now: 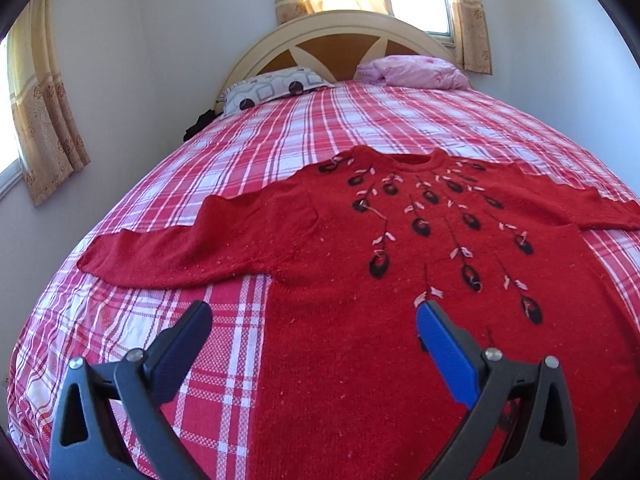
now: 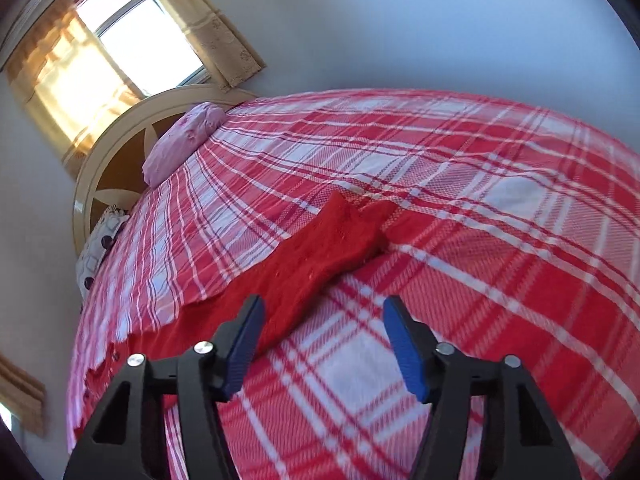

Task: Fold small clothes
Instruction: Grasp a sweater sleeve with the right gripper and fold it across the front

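A red knitted sweater (image 1: pixel 360 248) was laid flat, front up, on the bed (image 1: pixel 224 152) with its plaid cover, both sleeves spread out to the sides and the neck toward the headboard (image 1: pixel 332 36). A pattern of dark ovals and pale ribbon bits was seen fanning down from the collar.

The left gripper (image 1: pixel 314 318) was held above the lower left part of the sweater's body, near its side edge; its jaws were wide apart, with nothing between them. The right gripper (image 2: pixel 324 312) was held over the bed beside the right sleeve (image 2: pixel 328 248), whose cuff lay ahead of it; its jaws were partly apart and nothing was clamped, the sleeve passing just under the left jaw. The right wrist view was blurred.

The sweater was judged to be soft, limp and light, with a thick, fuzzy knit that would be gripped well but stretched if pulled hard. A single pinch would let the rest sag, so a hold at two points was thought best: the cuff or sleeve end for one side, the shoulder or hem corner for the other. The ribbon trims were judged liable to snag, so plain knit near an edge was thought the safer place. Drag on the plaid cover could be expected to rumple the layers.
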### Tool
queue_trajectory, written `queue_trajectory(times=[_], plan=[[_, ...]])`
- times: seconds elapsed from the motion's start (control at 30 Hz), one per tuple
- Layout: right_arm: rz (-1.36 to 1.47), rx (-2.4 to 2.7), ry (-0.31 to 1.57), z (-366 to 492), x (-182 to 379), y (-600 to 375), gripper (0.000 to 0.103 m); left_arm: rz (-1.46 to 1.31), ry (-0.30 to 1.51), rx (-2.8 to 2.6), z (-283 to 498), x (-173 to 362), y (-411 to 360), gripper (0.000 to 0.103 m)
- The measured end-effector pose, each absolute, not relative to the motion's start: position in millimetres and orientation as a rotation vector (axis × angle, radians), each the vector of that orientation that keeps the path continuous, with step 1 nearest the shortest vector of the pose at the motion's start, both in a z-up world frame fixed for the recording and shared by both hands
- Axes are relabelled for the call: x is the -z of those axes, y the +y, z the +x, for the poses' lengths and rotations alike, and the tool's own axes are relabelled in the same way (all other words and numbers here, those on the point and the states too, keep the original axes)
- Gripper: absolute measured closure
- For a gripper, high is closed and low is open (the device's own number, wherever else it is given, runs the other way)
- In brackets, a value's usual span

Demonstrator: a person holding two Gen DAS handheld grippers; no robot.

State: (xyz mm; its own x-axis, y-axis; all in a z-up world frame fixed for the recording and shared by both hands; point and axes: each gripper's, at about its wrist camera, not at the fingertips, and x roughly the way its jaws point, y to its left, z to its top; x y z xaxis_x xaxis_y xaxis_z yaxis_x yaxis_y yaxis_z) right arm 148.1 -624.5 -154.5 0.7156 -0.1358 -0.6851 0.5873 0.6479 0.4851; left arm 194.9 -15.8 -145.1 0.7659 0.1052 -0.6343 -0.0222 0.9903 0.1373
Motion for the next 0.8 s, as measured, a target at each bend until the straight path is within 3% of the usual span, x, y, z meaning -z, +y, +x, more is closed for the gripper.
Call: queue_trajectory(times=[0.2,0.37,0.5,0.8], plan=[[0.852,0.408,0.671,177.2,168.8,-641.4,0.043,0.115,0.720,-0.083,205.7,154.2,-11.0,0.000],[0.902,0.454,0.719,193.2,187.6,-655.3,0.080,0.104,0.743,-0.080,210.2,162.1,-8.1,0.000],[0.899,0.472,0.709,195.9,188.4,-657.3,0.093,0.085,0.758,-0.070,209.7,169.2,-7.1,0.000],[0.667,0.348,0.651,231.3,116.2,-576.9,0.096,0.001,0.771,-0.019,207.4,176.4,4.5,0.000]])
